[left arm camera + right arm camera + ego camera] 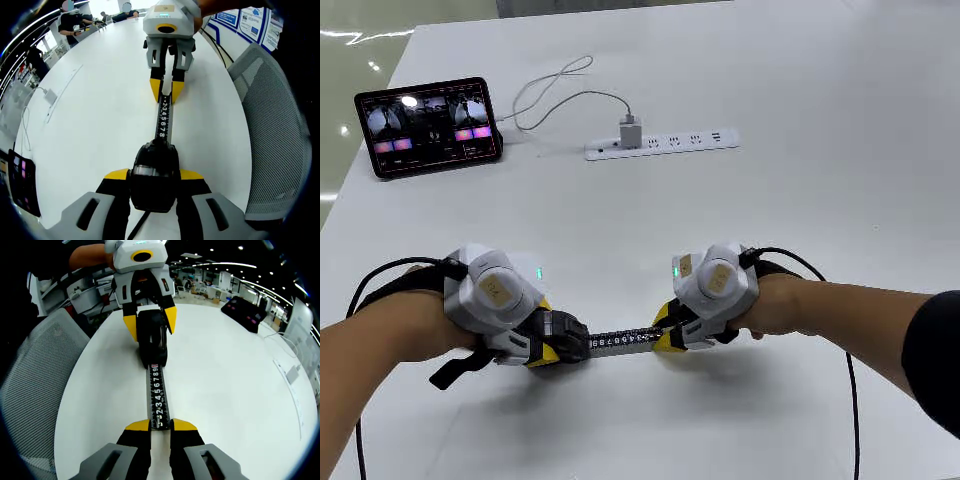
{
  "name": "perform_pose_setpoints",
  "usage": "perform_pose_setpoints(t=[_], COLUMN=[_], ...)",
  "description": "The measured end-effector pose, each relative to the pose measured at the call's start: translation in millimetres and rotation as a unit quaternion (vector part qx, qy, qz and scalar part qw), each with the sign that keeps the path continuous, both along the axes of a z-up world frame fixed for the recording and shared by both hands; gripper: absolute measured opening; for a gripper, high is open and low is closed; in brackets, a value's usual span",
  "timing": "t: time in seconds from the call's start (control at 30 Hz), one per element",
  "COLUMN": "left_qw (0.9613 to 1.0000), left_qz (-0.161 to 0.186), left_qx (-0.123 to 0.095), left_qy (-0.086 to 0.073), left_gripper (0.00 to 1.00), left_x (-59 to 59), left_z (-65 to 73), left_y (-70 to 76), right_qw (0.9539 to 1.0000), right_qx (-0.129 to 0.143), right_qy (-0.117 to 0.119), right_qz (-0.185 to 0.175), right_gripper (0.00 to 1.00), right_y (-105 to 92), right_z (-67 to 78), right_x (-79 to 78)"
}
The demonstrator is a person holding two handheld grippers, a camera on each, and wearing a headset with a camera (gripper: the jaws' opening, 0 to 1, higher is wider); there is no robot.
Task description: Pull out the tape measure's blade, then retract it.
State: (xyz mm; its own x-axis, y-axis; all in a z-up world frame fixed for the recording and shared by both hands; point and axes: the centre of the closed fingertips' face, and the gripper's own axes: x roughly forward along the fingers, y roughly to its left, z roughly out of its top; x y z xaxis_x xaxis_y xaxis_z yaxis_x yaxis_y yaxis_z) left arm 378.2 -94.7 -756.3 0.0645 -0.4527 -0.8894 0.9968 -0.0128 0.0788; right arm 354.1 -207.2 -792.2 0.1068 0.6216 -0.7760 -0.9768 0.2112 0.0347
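Tape measure [154,167]: we find its case pinched in left gripper [155,175] jaws; right gripper [160,426] jaws pinch the partly drawn blade [156,390] over the worktop [225,380].

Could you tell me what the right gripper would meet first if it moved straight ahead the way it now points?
Most likely the tape measure's case, which lies straight along the blade that the right gripper pinches; the left gripper holds that case.

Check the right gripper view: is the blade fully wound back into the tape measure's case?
No: a numbered stretch of blade runs from the case to the right gripper, which pinches its tip.
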Motion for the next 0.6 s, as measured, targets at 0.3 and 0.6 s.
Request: perform_pose_setpoints(t=[0.3,0.6], left_qw=[1.0000,1.0000], left_qz=[0.001,0.001], left_qx=[-0.001,-0.001], left_qy=[-0.001,-0.002], left_gripper=[0.30,0.30], left_x=[0.0,-0.1], left_z=[0.0,0.4], left_y=[-0.1,-0.3], right_qw=[1.0000,1.0000], right_qx=[0.000,-0.005], right_qy=[0.001,-0.001], right_qz=[0.000,0.002], right_gripper=[0.09,0.09], right_y=[-4.7,-13.4], right_z=[0.1,-1.2], right_x=[-0.5,-0.6])
